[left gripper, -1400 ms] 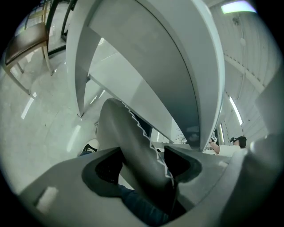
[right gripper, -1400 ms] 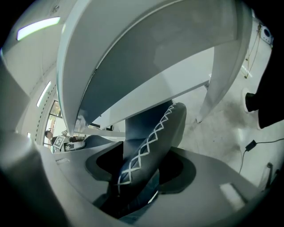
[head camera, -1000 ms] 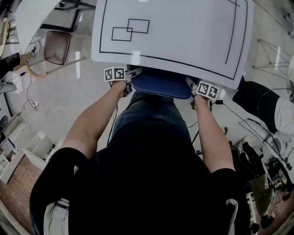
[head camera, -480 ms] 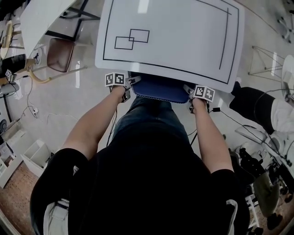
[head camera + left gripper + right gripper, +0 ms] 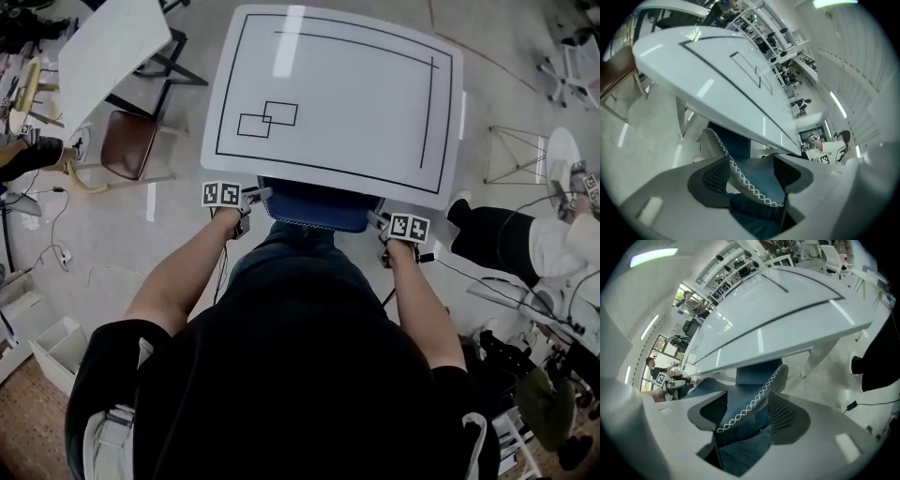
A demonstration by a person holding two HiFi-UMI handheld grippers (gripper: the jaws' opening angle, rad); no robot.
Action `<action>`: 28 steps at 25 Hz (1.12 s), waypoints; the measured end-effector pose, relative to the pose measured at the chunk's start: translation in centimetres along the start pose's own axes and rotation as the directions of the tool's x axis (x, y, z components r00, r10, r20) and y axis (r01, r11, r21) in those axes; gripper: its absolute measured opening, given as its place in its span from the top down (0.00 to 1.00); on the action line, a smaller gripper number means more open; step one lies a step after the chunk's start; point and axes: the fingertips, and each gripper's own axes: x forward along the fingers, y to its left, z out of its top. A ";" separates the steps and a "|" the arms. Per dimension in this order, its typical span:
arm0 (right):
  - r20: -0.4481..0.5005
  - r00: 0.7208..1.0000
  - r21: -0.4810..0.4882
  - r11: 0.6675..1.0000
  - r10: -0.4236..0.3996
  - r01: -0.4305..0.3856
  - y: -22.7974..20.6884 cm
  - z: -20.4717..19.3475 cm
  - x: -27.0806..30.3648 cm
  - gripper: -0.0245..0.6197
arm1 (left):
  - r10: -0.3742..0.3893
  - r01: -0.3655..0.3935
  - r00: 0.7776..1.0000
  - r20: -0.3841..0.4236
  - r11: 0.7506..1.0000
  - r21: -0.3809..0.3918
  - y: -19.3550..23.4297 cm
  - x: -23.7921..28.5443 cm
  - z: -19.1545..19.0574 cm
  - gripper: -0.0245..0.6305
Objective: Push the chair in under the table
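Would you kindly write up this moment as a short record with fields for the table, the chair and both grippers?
table: white top with black lines, in front of the person
chair: blue, mostly under the table's near edge, its white-stitched edge showing
left gripper: at the chair's left corner, jaws apart, stitched edge between them
right gripper: at the chair's right corner, jaws have just been opening, stitched edge between them
task state: chair looks pushed in

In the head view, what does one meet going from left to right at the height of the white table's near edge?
Brown chair → left hand-held gripper → blue chair → right hand-held gripper, whose jaws have just been opening with the blue chair's back between them → another person's leg.
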 end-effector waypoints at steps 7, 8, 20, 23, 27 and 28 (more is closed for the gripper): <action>0.085 0.996 -0.119 0.992 -0.021 0.031 2.3 1.7 -4.9 0.49 | -0.060 0.047 0.997 0.057 0.978 0.202 -5.6 -3.2 3.1 0.35; 0.112 0.994 -0.134 0.990 -0.016 0.032 2.9 2.4 -5.8 0.49 | -0.070 0.051 0.995 0.074 0.972 0.230 -6.5 -3.7 3.8 0.35; 0.415 0.906 -0.312 0.949 0.087 0.052 10.9 13.5 -16.2 0.51 | -0.150 0.002 0.969 0.197 0.801 0.599 -18.3 -8.4 10.5 0.37; 0.474 0.873 -0.353 0.933 0.118 0.066 13.2 16.0 -18.7 0.51 | -0.187 0.008 0.959 0.213 0.769 0.640 -21.1 -9.0 12.0 0.38; 0.538 0.831 -0.390 0.916 0.143 0.095 15.7 17.7 -21.0 0.52 | -0.235 0.007 0.944 0.232 0.716 0.699 -24.3 -10.0 13.8 0.38; 0.550 0.822 -0.397 0.912 0.146 0.103 16.3 17.9 -21.5 0.52 | -0.245 0.007 0.941 0.235 0.706 0.708 -25.0 -10.4 14.0 0.38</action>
